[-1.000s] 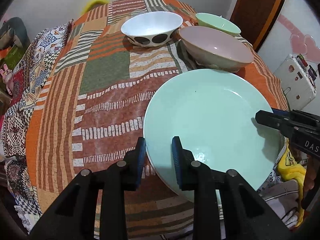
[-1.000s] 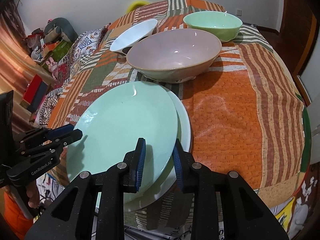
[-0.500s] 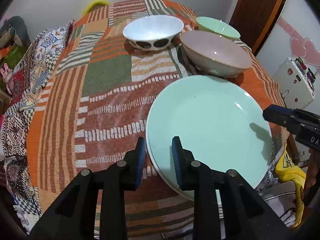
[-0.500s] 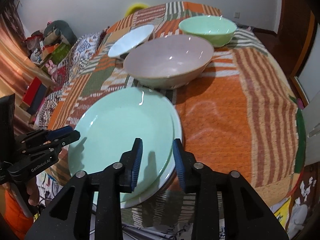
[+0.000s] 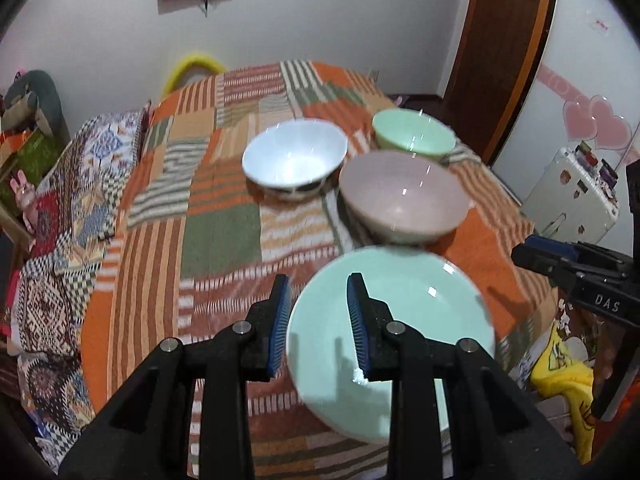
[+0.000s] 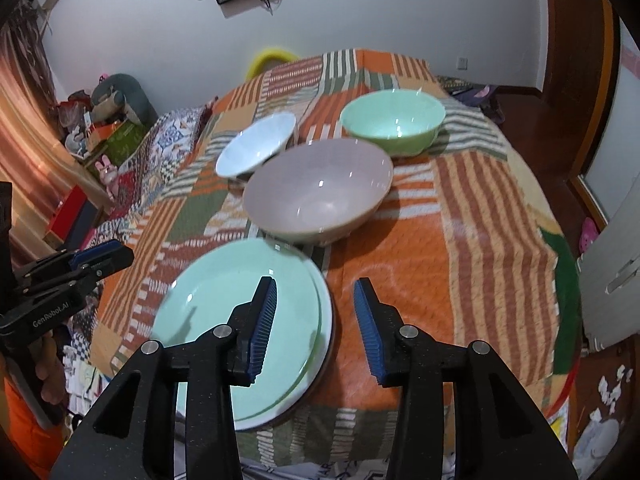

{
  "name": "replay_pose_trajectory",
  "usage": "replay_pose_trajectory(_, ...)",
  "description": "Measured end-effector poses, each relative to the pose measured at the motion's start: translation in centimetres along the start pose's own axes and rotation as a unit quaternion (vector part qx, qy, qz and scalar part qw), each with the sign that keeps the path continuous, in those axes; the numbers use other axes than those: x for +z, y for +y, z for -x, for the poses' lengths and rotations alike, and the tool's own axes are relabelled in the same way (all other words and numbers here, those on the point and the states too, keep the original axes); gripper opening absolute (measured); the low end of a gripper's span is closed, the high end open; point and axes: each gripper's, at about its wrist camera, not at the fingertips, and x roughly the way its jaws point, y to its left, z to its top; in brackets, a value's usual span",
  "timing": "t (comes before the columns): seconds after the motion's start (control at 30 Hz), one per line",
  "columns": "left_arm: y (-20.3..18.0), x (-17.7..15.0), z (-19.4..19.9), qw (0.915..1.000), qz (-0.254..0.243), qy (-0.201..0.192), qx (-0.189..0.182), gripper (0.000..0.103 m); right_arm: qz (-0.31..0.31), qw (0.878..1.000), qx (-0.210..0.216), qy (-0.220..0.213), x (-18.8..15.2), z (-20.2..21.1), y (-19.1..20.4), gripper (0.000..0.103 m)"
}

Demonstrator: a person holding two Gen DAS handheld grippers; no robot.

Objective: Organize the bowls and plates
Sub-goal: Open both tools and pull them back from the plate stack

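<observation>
- Plates [image 6: 224,312]: two round, pale green, stacked near the table's edge.
- Left gripper [image 5: 318,320] and right gripper [image 6: 314,324]: jaws just opened, holding nothing.

A table covered with a patchwork cloth [image 6: 472,216] of orange, brown, green and cream striped squares carries the dishes. At its near edge lies a stack of round mint-green plates [image 6: 224,300], the top one sitting slightly off-centre on the one beneath. Just behind the stack stands a wide, pale pinkish-grey bowl [image 6: 320,196]. Farther back, to its left, is a white bowl with dark spots on the outside [image 5: 294,158], and to its right a smaller mint-green bowl [image 6: 394,120].
</observation>
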Motion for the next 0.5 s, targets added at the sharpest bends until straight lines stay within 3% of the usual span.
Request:
replay_pose_trajectory(0.37, -1.6, 4.2, -1.5, 0.9997, -0.002, -0.023, -0.009, 0.056, -0.003, 0.999, -0.007, -0.047, 2.9, 0.6, -1.3, 0.043)
replay_pose_trajectory(0.5, -2.1, 5.4, -3.3, 0.9998, -0.001, -0.012, -0.016, 0.057, -0.011, 0.999, -0.005, -0.046, 3.8, -0.2, -2.1, 0.043)
